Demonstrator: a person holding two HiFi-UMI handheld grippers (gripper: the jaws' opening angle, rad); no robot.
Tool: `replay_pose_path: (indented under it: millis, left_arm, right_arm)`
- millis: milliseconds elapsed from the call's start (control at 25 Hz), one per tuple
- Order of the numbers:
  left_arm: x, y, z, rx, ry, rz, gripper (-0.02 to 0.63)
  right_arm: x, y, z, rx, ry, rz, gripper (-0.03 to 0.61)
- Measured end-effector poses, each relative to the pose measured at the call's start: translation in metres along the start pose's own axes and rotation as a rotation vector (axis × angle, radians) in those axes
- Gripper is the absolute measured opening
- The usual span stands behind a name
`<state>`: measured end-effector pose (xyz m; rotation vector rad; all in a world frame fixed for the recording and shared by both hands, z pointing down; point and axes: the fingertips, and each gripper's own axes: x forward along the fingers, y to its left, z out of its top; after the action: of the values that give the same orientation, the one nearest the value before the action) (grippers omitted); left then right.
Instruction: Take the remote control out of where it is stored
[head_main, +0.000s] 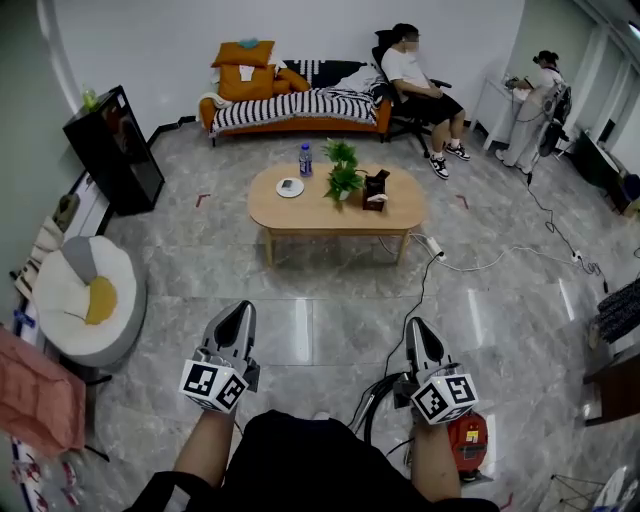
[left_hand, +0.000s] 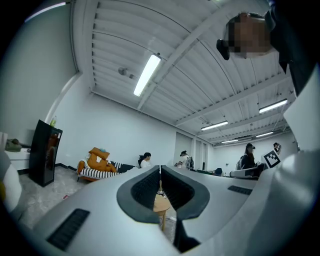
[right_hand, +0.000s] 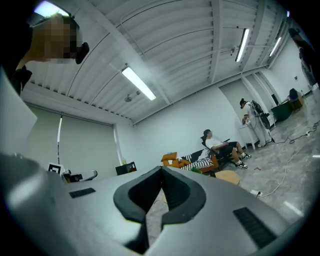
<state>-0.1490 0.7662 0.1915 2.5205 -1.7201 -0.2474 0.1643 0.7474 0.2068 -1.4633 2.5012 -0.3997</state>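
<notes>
A dark box-shaped holder (head_main: 375, 190) stands on the oval wooden coffee table (head_main: 300, 215) in the middle of the room; I cannot make out a remote control in it from here. My left gripper (head_main: 238, 308) and my right gripper (head_main: 415, 325) are held low, close to my body and well short of the table. Both point toward the table. In the left gripper view the jaws of the left gripper (left_hand: 160, 167) meet with nothing between them. The right gripper (right_hand: 161, 169) is likewise shut and empty in its own view.
On the table are a water bottle (head_main: 306, 160), a white dish (head_main: 290, 187) and a potted plant (head_main: 342, 172). A striped sofa (head_main: 300, 105) and a seated person (head_main: 420, 85) are behind it. A black cabinet (head_main: 115, 150) and round cushion seat (head_main: 90, 300) stand left. Cables (head_main: 480, 265) cross the floor right.
</notes>
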Motion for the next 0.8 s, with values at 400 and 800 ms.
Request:
replay_pose_path:
  millis: [400, 800]
  left_arm:
    - [0.014, 0.008, -0.016, -0.008, 0.033, 0.017, 0.015]
    - [0.109, 0.058, -0.017, -0.044, -0.001, -0.005, 0.015]
  right_arm:
    - [0.016, -0.022, -0.018, -0.061, 0.074, -0.062, 0.006]
    - [0.078, -0.059, 0.003, -0.13, 0.053, -0.13, 0.006]
